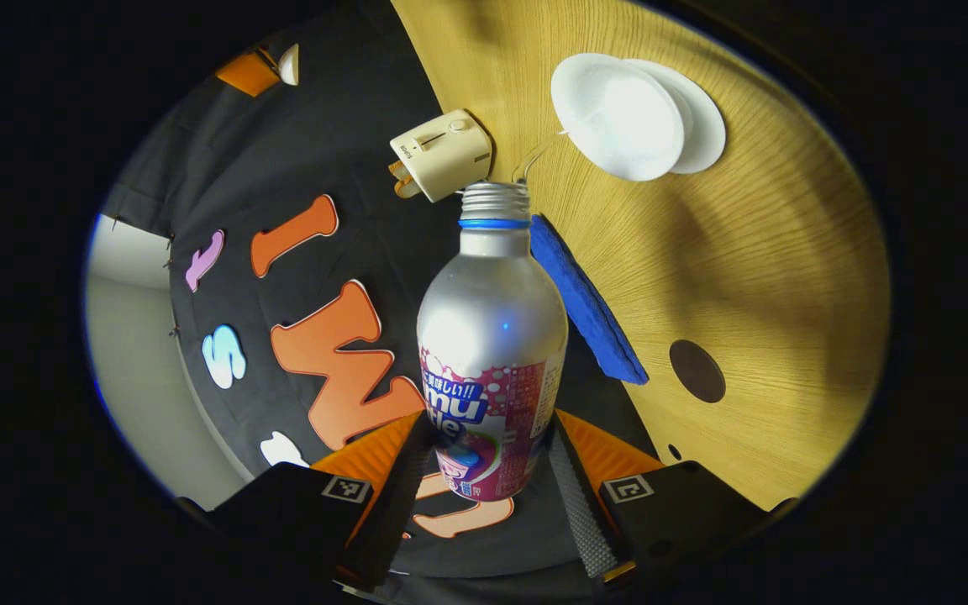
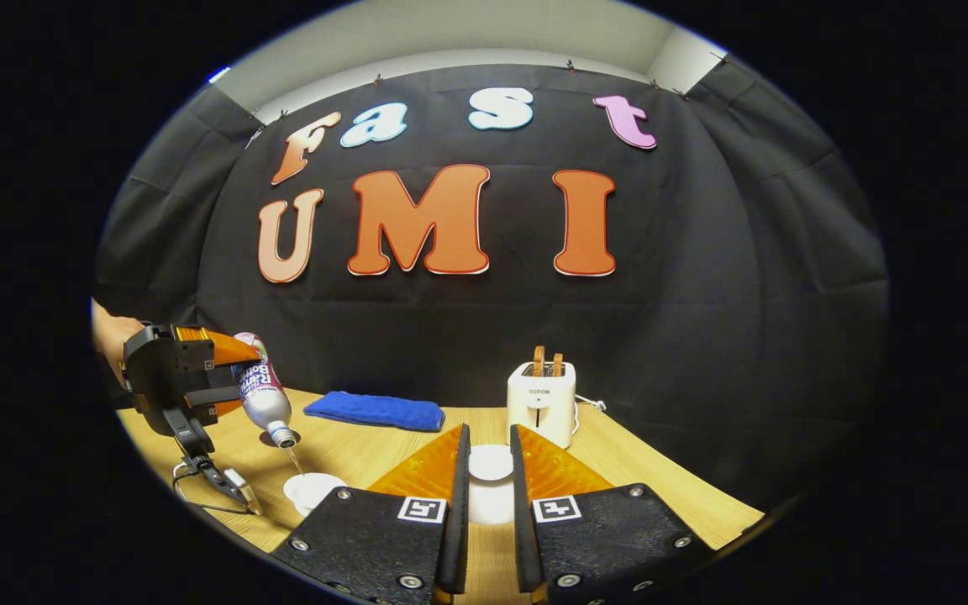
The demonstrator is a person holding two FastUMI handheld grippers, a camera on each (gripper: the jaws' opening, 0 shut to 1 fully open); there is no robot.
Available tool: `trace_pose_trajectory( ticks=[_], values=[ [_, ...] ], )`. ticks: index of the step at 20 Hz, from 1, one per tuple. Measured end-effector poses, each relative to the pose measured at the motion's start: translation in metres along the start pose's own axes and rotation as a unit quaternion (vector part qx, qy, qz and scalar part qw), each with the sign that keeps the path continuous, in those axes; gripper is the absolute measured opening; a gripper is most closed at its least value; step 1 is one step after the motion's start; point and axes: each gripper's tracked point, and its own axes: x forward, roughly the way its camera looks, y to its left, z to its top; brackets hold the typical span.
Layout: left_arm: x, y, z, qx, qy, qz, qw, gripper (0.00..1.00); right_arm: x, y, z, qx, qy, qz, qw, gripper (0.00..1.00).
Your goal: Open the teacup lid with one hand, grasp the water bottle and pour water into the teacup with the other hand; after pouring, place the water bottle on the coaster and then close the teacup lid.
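pour underway | left gripper (image 1: 484, 470) clamps tilted bottle (image 1: 491, 353), mouth over teacup (image 2: 313, 489) | right gripper (image 2: 490, 496) apparently pinches lid (image 2: 491, 463), keeping it clear

Silver metal water bottle (image 1: 491, 336) flashes a pink-and-white label with blue lettering and a blue neck ring. White round teacup (image 1: 618, 118), white lid (image 2: 491, 462). Deep blue folded cloth (image 2: 373, 412). Cream toaster (image 2: 541, 403). Pale, wood-grained yellow table (image 1: 770, 277) with a dark round spot (image 1: 697, 370).
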Motion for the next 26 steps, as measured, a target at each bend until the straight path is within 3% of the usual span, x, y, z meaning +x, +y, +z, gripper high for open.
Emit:
trace_pose_trajectory(
  ticks=[17, 19, 26],
  values=[
    [0.006, 0.012, 0.009, 0.064, -0.013, 0.027, 0.997, 0.87, 0.000, 0.001, -0.004, 0.001, 0.004, 0.003, 1.000, 0.23],
    [0.003, 0.012, 0.012, 0.071, -0.014, 0.030, 0.997, 0.83, 0.000, 0.001, -0.005, 0.004, 0.005, 0.003, 1.000, 0.23],
    [0.001, 0.005, 0.022, 0.067, -0.025, 0.034, 0.997, 0.82, 0.004, 0.009, -0.011, -0.004, 0.018, 0.010, 1.000, 0.23]
  ],
)
